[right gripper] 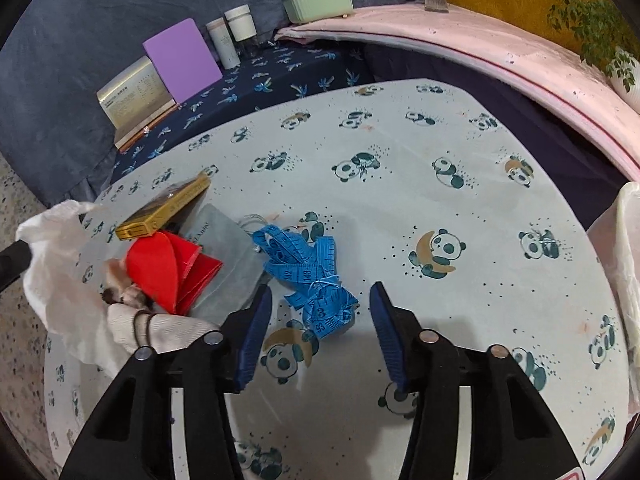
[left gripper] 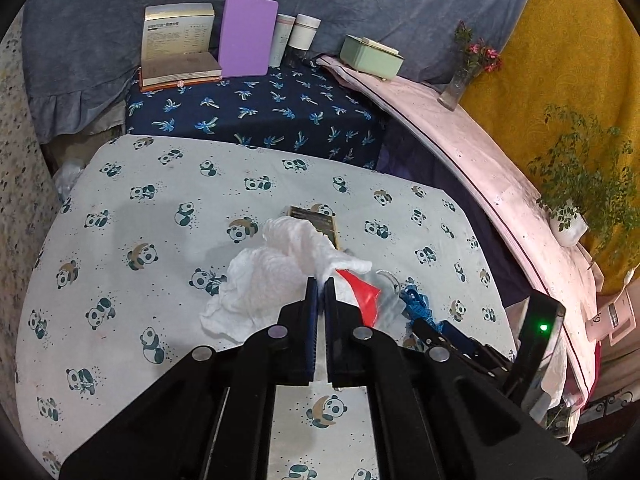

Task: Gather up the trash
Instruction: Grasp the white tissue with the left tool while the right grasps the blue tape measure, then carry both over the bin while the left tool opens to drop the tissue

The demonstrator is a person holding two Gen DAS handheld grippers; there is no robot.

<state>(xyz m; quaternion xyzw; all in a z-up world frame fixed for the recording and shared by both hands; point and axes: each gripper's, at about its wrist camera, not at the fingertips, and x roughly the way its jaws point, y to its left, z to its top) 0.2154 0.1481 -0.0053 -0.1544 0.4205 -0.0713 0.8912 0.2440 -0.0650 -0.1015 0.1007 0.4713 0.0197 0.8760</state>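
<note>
My left gripper point(left gripper: 320, 283) is shut on a crumpled white tissue point(left gripper: 272, 276), which hangs bunched just past its tips above the panda-print table point(left gripper: 160, 208). The same tissue point(right gripper: 52, 272) shows at the left edge of the right wrist view. A tangled blue tape measure point(right gripper: 308, 268) lies on the cloth between the fingers of my right gripper point(right gripper: 320, 286). That gripper is open, and its blue pads point(right gripper: 256, 320) stand clear of the tape on both sides. Left of the tape lie folded red paper point(right gripper: 160, 268), a grey pouch point(right gripper: 228, 252) and a gold box point(right gripper: 168, 212).
A white ribbed cloth with dark hair bands point(right gripper: 160, 328) lies by my right gripper's left finger. Books point(left gripper: 176, 40), a purple pad point(left gripper: 246, 36), jars point(left gripper: 304, 32) and a green box point(left gripper: 370, 56) stand at the back. A pink ledge point(left gripper: 480, 168) with plants runs along the right, and a white bag point(right gripper: 628, 260) hangs at the right edge.
</note>
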